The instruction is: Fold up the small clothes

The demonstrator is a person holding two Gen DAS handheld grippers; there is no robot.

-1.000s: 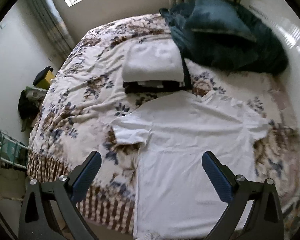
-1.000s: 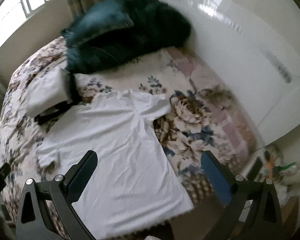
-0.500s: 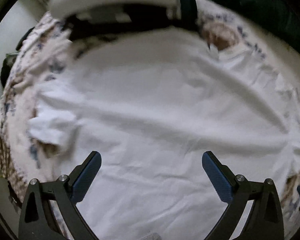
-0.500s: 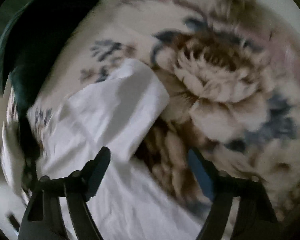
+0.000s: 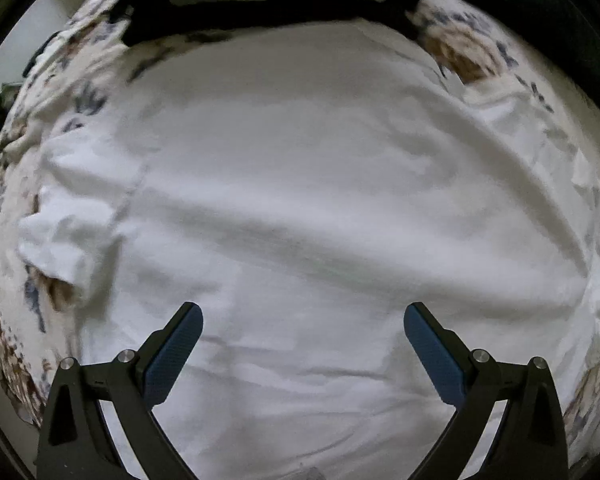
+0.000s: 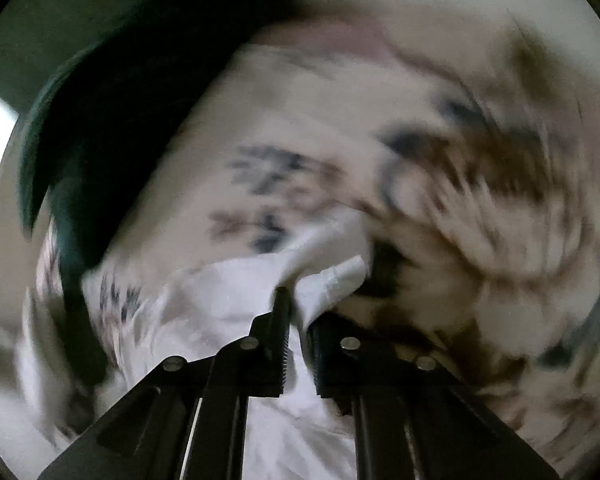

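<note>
Only right view shows gripper (image 6: 298,312) closing on white shirt (image 6: 332,284) sleeve

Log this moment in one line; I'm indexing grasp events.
stage: first grasp | right gripper: jaws closing on white T-shirt sleeve | left gripper: jaws open over shirt | surface: floral bedspread

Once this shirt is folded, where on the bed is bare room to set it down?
Little shows. The white T-shirt fills the middle of the floral bedspread. A bare strip runs left of its sleeve; a wider patch lies beyond the sleeve pinched in the right gripper. The far edge is crowded by the dark folded stack.
</note>
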